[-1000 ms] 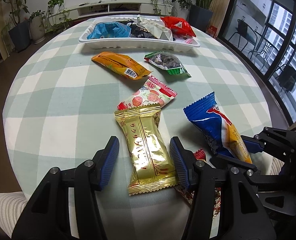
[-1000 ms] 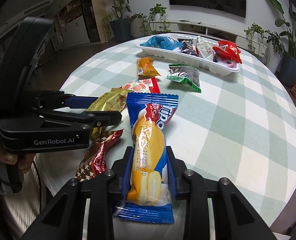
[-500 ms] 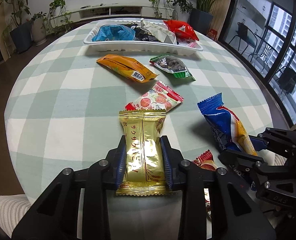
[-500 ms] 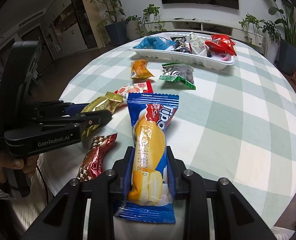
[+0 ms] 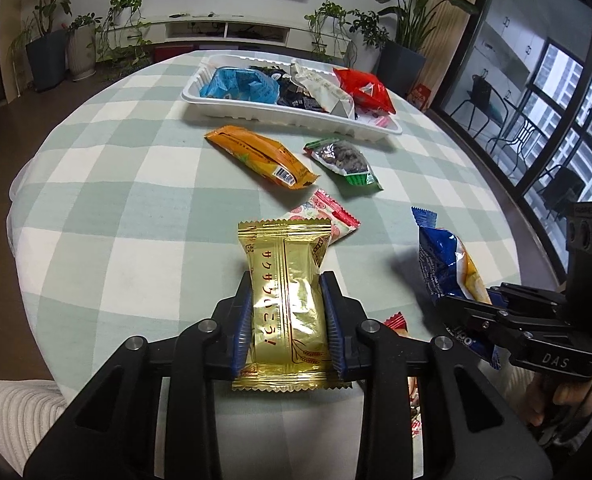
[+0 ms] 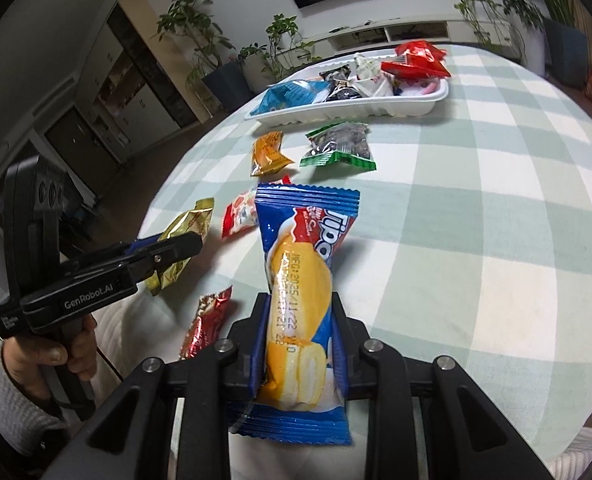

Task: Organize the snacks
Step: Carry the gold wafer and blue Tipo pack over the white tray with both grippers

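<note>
A: Left wrist view, snack sort: left gripper (image 5: 287, 312), jaws clenched on the gold packet (image 5: 286, 300), which sticks out fwd over the checked worktop (image 5: 144, 200). Jaws have just been closing, packet between them.

B: And the right gripper (image 6: 297, 340)?

A: Right wrist view: jaws grasping the blue-and-yellow cake packet (image 6: 301, 280) at its lower half, top end pointing toward the white tray (image 6: 411, 108). In the left view that packet shows at right, tilted, clear of the cloth.

B: Tray contents?

A: Far side of the worktop, w/ a blue bag (image 5: 240, 84), a dark packet, a pale wrapper and a red bag (image 5: 361, 88) inside. Loose in front of it: orange packet (image 5: 262, 156) and green-edged nut bag (image 5: 343, 160), near each other, not touching. Nearer in, a fruit-print red packet (image 5: 331, 220), partly hidden behind the gold one's top edge.

B: Anything else?

A: Red-and-gold foil packet (image 6: 206, 324) on the worktop between the two grippers, near the edge. A hand (image 6: 52, 356) w/ grey knit sleeve grips the left gripper's handle.
</note>
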The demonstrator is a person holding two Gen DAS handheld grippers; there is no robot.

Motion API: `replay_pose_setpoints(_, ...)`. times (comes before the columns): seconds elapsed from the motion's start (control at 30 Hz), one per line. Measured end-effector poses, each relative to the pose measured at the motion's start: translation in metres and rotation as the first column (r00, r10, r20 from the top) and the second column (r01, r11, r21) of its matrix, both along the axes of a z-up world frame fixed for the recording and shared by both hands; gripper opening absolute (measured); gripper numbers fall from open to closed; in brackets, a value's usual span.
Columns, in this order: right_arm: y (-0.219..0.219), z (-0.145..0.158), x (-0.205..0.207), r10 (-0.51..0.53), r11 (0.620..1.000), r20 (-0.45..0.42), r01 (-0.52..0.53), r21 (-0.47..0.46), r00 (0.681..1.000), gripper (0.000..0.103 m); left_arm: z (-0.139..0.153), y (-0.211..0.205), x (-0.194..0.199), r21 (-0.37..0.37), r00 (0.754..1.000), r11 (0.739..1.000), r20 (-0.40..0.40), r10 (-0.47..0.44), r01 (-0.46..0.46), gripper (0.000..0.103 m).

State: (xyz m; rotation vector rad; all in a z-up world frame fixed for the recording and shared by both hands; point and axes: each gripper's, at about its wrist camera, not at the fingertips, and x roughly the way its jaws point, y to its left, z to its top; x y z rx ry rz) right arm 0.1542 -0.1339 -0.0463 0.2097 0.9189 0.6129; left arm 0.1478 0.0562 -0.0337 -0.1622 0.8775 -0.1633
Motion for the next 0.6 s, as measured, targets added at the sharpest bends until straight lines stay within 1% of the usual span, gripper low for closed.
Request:
replay_pose_setpoints(0.23, -0.012, 0.004, 0.004, -0.027, 0.996, -0.032, 0.029, 0.085, 0.999, 0.029, 0.008, 0.006, -0.003, -0.046, 1.000, 0.999, 0.011, 0.013, -0.012, 0.029)
replay_pose_setpoints(0.6, -0.030, 0.011, 0.015, -0.054, 0.976, -0.079, 0.069, 0.206, 0.995, 0.029, 0.018, 0.012, -0.002, -0.077, 0.999, 0.997, 0.026, 0.027, -0.024, 0.029)
